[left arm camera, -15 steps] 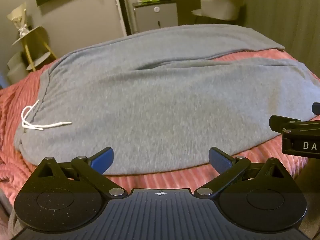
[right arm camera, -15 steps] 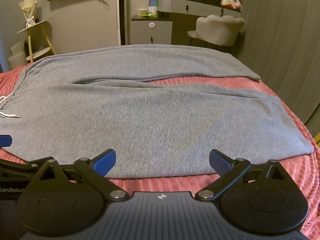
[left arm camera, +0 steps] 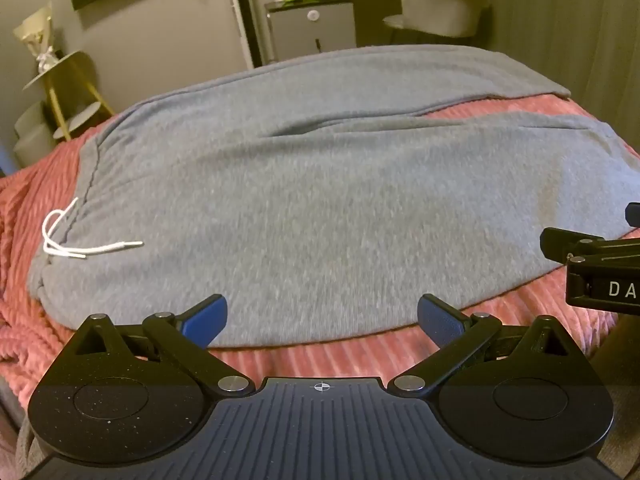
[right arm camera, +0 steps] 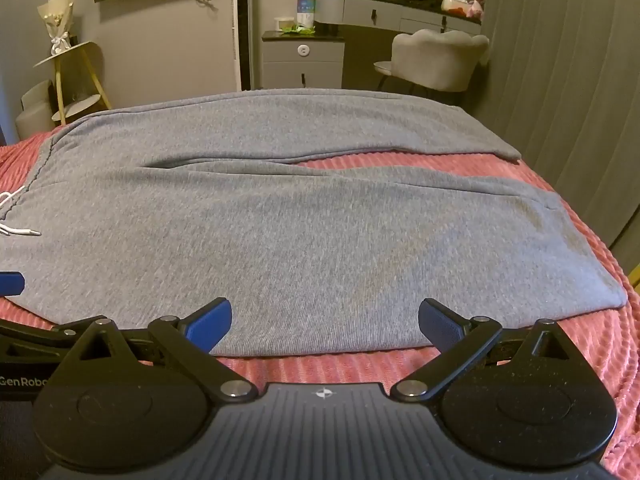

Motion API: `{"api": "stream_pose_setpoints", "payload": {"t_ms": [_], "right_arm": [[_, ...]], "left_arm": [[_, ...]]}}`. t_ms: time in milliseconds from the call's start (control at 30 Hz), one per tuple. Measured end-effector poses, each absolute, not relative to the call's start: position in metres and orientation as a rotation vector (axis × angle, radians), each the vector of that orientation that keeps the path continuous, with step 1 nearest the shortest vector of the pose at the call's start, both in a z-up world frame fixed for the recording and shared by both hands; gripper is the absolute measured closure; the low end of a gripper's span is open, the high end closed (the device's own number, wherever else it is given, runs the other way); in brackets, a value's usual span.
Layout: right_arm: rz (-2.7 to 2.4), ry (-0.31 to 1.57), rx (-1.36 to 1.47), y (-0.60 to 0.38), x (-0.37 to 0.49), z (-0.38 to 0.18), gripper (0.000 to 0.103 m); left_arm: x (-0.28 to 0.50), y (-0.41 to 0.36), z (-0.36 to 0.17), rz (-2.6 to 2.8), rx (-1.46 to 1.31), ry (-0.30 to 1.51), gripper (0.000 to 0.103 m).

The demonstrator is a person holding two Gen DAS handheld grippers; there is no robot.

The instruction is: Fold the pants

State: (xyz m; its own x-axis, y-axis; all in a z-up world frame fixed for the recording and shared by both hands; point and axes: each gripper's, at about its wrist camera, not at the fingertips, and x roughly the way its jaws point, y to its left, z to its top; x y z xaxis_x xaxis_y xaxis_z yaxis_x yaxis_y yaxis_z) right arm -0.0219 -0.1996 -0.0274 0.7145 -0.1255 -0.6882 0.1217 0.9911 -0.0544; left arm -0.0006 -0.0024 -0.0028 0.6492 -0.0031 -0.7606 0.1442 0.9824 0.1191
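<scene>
While the grey pants [left arm camera: 320, 200] are spread flat on the pink bedspread [left arm camera: 40, 208], a white drawstring [left arm camera: 68, 240] is seen ahead and to the left of the left hand-held gripper [left arm camera: 322, 320]. Its jaws are held wide apart over the near hem, nothing gripped. Just beside it, the right hand-held gripper [right arm camera: 325, 322] is likewise spread and empty, the pant legs stretching ahead and rightward.
</scene>
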Motion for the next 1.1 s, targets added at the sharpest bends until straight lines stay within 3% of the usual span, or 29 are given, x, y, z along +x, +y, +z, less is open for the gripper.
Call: {"api": "stream_pose_setpoints", "payload": {"t_ms": [1100], "right_arm": [[-0.135, 0.764, -0.002, -0.1989, -0.0221, -0.0269, 0.003]], "left_arm": [[-0.0012, -0.0006, -0.0075, -0.079, 0.18, 0.871, 0.0]]}}
